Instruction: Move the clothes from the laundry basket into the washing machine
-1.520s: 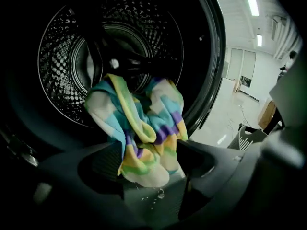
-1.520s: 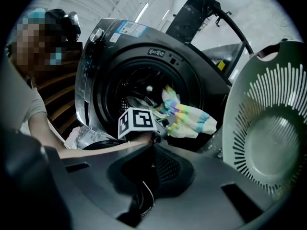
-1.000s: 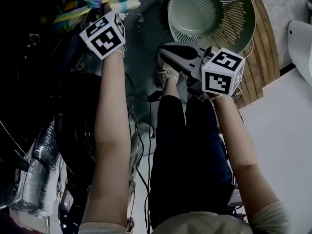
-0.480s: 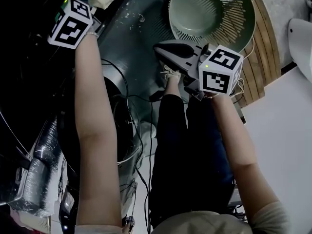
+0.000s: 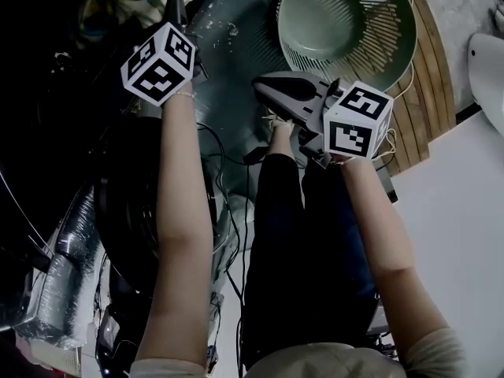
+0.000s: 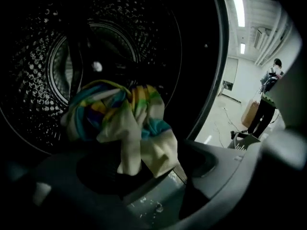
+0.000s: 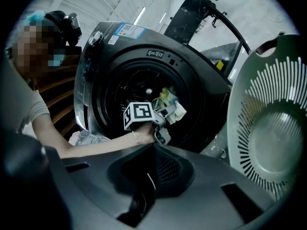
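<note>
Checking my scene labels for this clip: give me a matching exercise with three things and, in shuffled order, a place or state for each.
Things:
1. striped cloth
2. laundry basket
3. right tongs

Places or states:
A. empty
B. shut, holding nothing
C. at the mouth of the washing machine

Pairs: 1-C, 2-A, 3-B

Right gripper jaws together, empty. Left gripper at the washing machine opening, jaws opening, colourful cloth between them; green laundry basket tipped alongside.
</note>
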A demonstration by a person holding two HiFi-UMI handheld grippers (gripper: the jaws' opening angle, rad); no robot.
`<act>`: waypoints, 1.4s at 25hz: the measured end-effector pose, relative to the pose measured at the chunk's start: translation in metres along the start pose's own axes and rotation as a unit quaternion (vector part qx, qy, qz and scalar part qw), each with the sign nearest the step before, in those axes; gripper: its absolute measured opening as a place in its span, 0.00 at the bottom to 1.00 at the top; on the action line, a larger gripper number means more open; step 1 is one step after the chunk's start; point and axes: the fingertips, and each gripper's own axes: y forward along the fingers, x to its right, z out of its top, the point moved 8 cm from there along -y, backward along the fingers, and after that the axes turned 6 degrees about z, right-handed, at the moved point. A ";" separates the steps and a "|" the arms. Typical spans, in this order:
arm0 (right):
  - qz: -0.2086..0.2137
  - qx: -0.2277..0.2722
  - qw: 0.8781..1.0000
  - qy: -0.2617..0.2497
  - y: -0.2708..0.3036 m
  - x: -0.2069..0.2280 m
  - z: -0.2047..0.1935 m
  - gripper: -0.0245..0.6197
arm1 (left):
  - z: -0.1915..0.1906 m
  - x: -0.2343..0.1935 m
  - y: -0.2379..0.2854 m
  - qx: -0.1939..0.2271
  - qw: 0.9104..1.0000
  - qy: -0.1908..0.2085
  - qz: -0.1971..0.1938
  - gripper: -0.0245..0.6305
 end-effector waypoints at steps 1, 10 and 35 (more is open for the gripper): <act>-0.001 0.001 1.000 -0.001 0.000 0.001 0.001 0.05 | -0.008 0.002 0.003 -0.021 1.000 0.000 0.003 0.58; -0.013 -0.002 1.000 0.002 -0.001 0.016 0.006 0.05 | -0.004 -0.007 0.022 -0.015 0.998 0.035 0.057 0.12; -0.068 0.069 0.993 -0.062 -0.061 -0.070 0.066 0.05 | 0.042 0.043 -0.104 0.053 0.997 -0.058 -0.028 0.41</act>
